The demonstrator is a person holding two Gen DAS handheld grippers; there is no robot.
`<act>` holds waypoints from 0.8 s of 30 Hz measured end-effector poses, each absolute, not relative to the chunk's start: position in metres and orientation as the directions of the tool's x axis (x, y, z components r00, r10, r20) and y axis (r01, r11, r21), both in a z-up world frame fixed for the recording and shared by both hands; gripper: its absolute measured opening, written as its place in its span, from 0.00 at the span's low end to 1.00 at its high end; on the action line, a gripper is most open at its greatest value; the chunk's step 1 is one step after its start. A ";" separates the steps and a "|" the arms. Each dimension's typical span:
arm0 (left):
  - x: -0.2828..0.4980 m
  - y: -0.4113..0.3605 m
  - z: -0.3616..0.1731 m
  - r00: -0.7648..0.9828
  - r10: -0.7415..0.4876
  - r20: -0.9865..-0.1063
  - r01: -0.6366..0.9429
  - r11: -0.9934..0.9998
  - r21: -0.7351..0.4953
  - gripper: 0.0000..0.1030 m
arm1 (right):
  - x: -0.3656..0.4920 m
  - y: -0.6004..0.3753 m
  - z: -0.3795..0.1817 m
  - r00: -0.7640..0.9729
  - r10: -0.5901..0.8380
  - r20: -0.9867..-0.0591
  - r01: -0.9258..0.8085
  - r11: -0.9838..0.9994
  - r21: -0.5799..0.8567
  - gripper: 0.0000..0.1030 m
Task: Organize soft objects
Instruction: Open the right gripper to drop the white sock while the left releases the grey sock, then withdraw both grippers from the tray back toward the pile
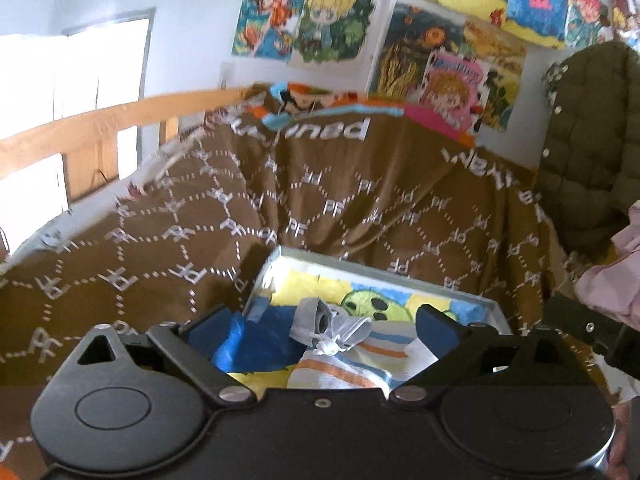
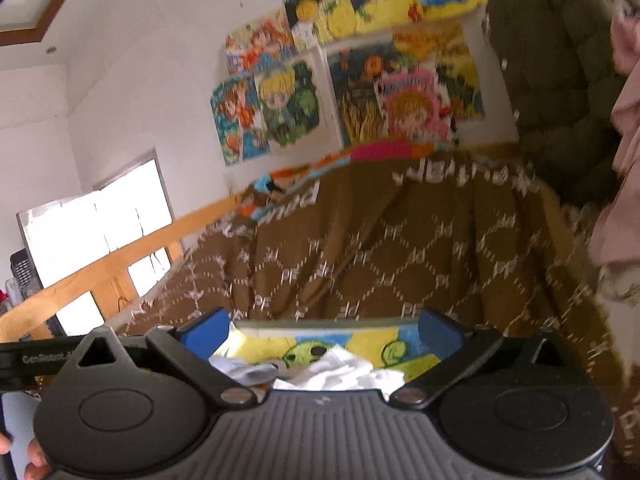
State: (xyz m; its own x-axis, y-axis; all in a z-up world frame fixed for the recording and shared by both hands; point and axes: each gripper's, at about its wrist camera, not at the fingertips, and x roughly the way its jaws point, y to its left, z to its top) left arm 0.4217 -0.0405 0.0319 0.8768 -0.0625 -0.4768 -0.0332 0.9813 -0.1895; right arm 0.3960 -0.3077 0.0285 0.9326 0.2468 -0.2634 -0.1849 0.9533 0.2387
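A grey-rimmed box (image 1: 400,280) lined with a yellow, green and blue picture rug lies on the brown blanket. In it are a blue cloth (image 1: 256,344), a small grey drawstring pouch (image 1: 320,320) and a white sock with orange and blue stripes (image 1: 360,364). My left gripper (image 1: 320,330) hangs above them, open, with its blue pads wide apart and pressing on nothing. The right wrist view shows the same box (image 2: 320,323) holding crumpled white fabric (image 2: 344,372) and a grey piece (image 2: 256,374). My right gripper (image 2: 322,330) is open above them and holds nothing.
A brown blanket (image 1: 320,200) with a white PF pattern covers the bed. A wooden rail (image 1: 100,128) runs along the left before a bright window. Colourful pictures (image 1: 340,24) hang on the wall. An olive puffer jacket (image 1: 588,140) and a pink garment (image 1: 616,272) hang at right.
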 end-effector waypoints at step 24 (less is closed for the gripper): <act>0.220 -0.020 0.047 0.952 -0.034 -0.306 -0.016 0.987 -0.161 0.99 | 0.222 -0.283 0.050 0.965 0.246 -0.086 -0.236 0.965 0.118 1.00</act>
State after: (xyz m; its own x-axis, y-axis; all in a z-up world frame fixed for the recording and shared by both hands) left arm 0.2196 -0.0196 0.0468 0.9515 -0.0339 -0.3056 -0.0165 0.9869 -0.1608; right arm 0.2219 -0.2830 0.0504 0.9653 0.2464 -0.0864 -0.2356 0.9646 0.1183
